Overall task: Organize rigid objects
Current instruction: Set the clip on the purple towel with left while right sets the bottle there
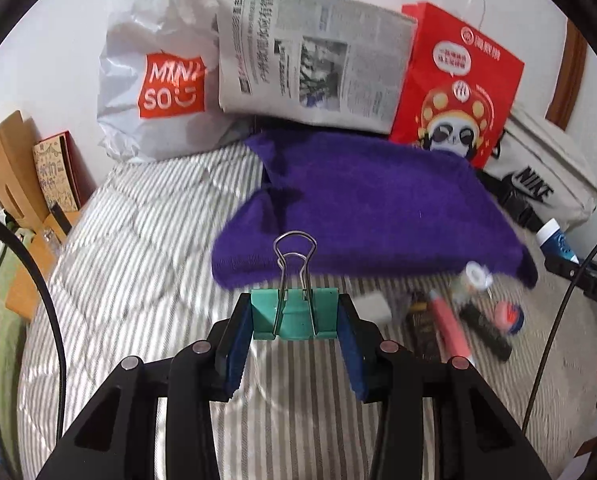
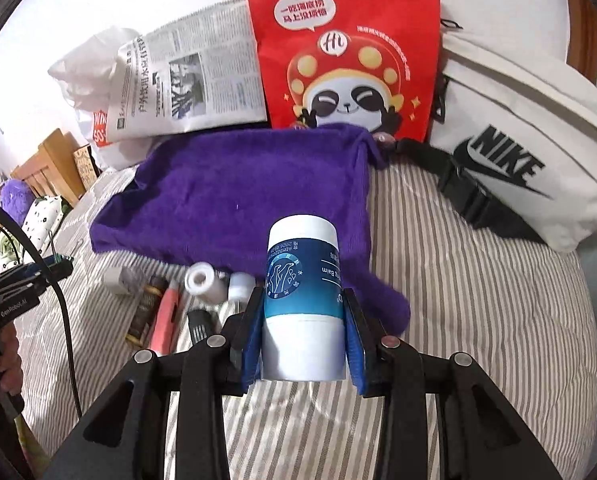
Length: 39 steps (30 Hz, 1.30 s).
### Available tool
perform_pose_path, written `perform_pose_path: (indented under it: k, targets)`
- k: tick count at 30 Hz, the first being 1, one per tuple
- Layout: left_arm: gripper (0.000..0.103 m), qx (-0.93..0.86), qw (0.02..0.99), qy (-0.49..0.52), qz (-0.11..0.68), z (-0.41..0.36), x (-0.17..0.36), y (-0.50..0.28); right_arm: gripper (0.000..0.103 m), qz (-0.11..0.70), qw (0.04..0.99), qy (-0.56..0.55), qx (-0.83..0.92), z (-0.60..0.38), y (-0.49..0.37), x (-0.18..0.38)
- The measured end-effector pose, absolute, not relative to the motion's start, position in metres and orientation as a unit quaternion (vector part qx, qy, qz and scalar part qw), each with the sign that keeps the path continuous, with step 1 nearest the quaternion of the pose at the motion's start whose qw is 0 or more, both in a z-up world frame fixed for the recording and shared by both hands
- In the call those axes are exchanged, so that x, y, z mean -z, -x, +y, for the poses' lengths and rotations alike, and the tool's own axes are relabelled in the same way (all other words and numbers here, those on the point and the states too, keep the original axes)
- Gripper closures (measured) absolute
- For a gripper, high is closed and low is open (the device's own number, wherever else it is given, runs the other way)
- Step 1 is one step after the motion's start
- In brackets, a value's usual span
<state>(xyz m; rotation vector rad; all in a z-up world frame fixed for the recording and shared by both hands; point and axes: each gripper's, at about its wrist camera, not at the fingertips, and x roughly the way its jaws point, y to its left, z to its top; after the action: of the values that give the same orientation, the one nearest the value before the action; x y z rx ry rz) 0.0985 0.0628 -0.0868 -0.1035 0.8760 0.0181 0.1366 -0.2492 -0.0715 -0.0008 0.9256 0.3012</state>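
Binder clip [image 1: 294, 314], green, pinched across its stiff steel body by the left gripper [image 1: 295, 320], above the striped bedding [image 1: 138, 240]; light, wire handles springy. Balm tube [image 2: 303, 300], white-blue, smooth rigid plastic, likely slippery, clamped mid-body by the right gripper [image 2: 303, 332], near the purple towel [image 2: 250, 200]. Readable: "Balm", "MINISO" [image 1: 172, 84], "NIKE" [image 2: 502, 158].
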Motion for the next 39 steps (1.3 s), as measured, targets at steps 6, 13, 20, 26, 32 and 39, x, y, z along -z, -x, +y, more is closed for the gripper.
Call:
perform_pose_path:
  k: [6,13,20,26,32,39]
  targets:
    - [0.064,0.001,0.91,0.068,0.41,0.073,0.074,-0.129,0.067,0.437,0.888,0.012,-0.139,-0.244,-0.162,0.065]
    - [0.064,0.018,0.909,0.085,0.407,0.074,0.074,-0.172,0.067,0.434,0.891,0.024,-0.134,-0.236,-0.198,0.066]
    - [0.064,0.021,0.909,0.072,0.409,0.07,0.082,-0.201,0.067,0.451,0.883,0.036,-0.127,-0.22,-0.246,0.086]
    - [0.064,0.03,0.905,0.085,0.415,0.072,0.089,-0.212,0.067,0.476,0.87,0.041,-0.12,-0.204,-0.286,0.114]
    - [0.064,0.035,0.901,0.085,0.424,0.074,0.095,-0.224,0.067,0.505,0.856,0.043,-0.104,-0.191,-0.316,0.137]
    - [0.064,0.039,0.896,0.086,0.434,0.078,0.101,-0.239,0.067,0.515,0.85,0.043,-0.1,-0.189,-0.325,0.142]
